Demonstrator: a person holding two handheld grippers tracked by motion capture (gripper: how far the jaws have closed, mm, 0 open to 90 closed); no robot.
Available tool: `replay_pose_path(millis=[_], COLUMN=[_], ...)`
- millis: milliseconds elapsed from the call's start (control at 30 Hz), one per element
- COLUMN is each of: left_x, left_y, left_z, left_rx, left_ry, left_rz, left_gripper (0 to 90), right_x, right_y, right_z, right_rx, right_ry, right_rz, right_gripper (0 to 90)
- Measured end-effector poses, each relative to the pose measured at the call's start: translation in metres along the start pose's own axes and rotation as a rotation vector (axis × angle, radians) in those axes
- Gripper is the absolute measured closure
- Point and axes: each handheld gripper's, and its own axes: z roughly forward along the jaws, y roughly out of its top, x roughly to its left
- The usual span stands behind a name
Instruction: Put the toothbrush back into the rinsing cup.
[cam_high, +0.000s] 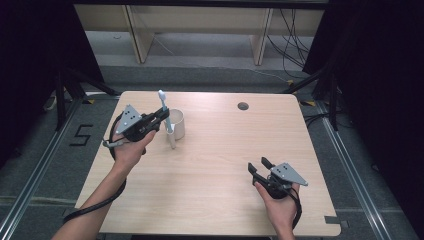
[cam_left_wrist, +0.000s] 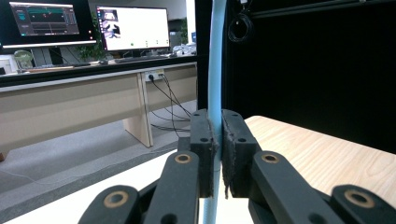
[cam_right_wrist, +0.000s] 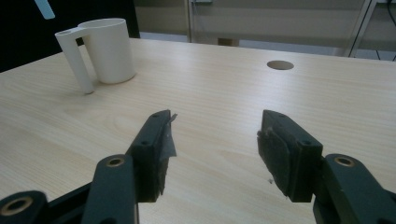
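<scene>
A light blue toothbrush (cam_high: 162, 102) stands upright in my left gripper (cam_high: 162, 116), bristle head at the top, above the table's back left. In the left gripper view the pads (cam_left_wrist: 201, 140) press on its handle (cam_left_wrist: 216, 60) from both sides. Just to the right of that gripper a white cup (cam_high: 177, 123) with a long handle stands on the wooden table (cam_high: 215, 165). The cup (cam_right_wrist: 109, 49) appears far left in the right gripper view, with the toothbrush's lower tip (cam_right_wrist: 44, 8) above it. My right gripper (cam_high: 257, 165) rests open near the front right, nothing between its jaws (cam_right_wrist: 215, 135).
A round cable hole (cam_high: 243, 106) is set in the table near its back edge, also seen as the hole (cam_right_wrist: 280, 65) beyond the right jaws. Desks with monitors (cam_left_wrist: 133, 28) stand beyond the table. Black curtains flank both sides.
</scene>
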Motion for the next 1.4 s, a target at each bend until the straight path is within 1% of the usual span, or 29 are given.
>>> replay_pose_path(millis=[33,133,200,233,267,300,367,400,467,500,533,600,633,700,767,800,833,867,1067,1167,1200,1367,1400], left_x=[0.000,0.001,0.001,0.002,0.002,0.003,0.003,0.004,0.005,0.005,0.005,0.006,0.007,0.007,0.007,0.007,0.007,0.007,0.007,0.007,0.007,0.007,0.007], left_y=[-0.001,-0.005,-0.006,-0.010,-0.011,-0.012,-0.015,-0.016,-0.018,-0.019,-0.020,-0.021,-0.022,-0.024,-0.025,-0.026,-0.027,-0.028,-0.033,-0.036,-0.036,-0.042,-0.042], left_z=[0.001,0.003,0.003,0.005,0.006,0.006,0.007,0.007,0.007,0.007,0.007,0.006,0.006,0.006,0.007,0.007,0.008,0.008,0.011,0.012,0.012,0.013,0.013], left_rx=[0.000,0.006,0.007,0.005,0.010,0.005,0.012,0.010,0.013,0.014,0.012,0.013,0.013,0.017,0.016,0.014,0.013,0.011,0.024,0.028,0.031,0.035,0.035], left_ry=[0.000,0.006,0.007,0.011,0.014,0.015,0.022,0.023,0.026,0.028,0.029,0.032,0.033,0.034,0.034,0.034,0.033,0.031,0.034,0.039,0.039,0.039,0.039], left_rz=[-0.002,-0.001,-0.004,-0.003,-0.001,-0.002,-0.002,0.000,0.000,-0.005,-0.007,-0.005,-0.010,-0.012,-0.013,-0.017,-0.018,-0.018,-0.018,-0.021,-0.020,-0.025,-0.025], left_gripper=[83.5,83.5,83.6,83.6,83.5,83.5,83.5,83.5,83.5,83.5,83.6,83.5,83.5,83.5,83.5,83.5,83.5,83.5,83.5,83.5,83.4,83.5,83.5], right_x=[0.001,0.000,0.000,0.000,0.002,-0.001,-0.001,-0.001,0.001,-0.001,-0.001,-0.001,0.000,-0.001,-0.001,0.000,0.001,0.001,0.000,-0.001,-0.001,-0.001,-0.001], right_y=[0.000,0.001,0.001,0.001,0.000,0.000,0.000,0.000,-0.001,0.000,0.000,0.000,0.000,0.000,0.000,0.000,-0.001,-0.001,-0.001,-0.001,-0.001,-0.001,-0.001], right_z=[0.000,-0.001,-0.001,-0.001,-0.002,0.000,0.000,-0.001,0.000,0.000,0.000,0.000,0.000,0.000,0.000,0.000,0.000,0.000,0.000,0.001,0.001,0.001,0.001], right_rx=[0.000,-0.005,0.000,0.002,0.009,-0.004,-0.003,-0.001,0.007,-0.001,0.002,0.000,0.005,0.005,0.007,0.012,0.020,0.020,0.016,0.014,0.008,0.010,0.012], right_ry=[0.005,-0.002,0.003,0.003,-0.005,-0.003,-0.005,-0.012,-0.001,-0.011,-0.007,-0.011,-0.003,-0.019,-0.018,-0.011,-0.007,-0.007,-0.013,0.000,-0.002,-0.007,-0.006], right_rz=[0.010,-0.003,0.009,0.012,0.034,-0.004,-0.010,-0.008,0.017,-0.012,-0.005,-0.010,0.005,-0.010,-0.011,-0.007,0.011,0.012,-0.002,0.000,-0.012,-0.007,0.000], right_gripper=[45.1,45.1,45.1,45.1,45.1,45.1,45.1,45.1,45.0,45.0,44.9,44.9,44.8,44.8,44.8,44.7,44.7,44.7,44.6,44.6,44.5,44.5,44.4])
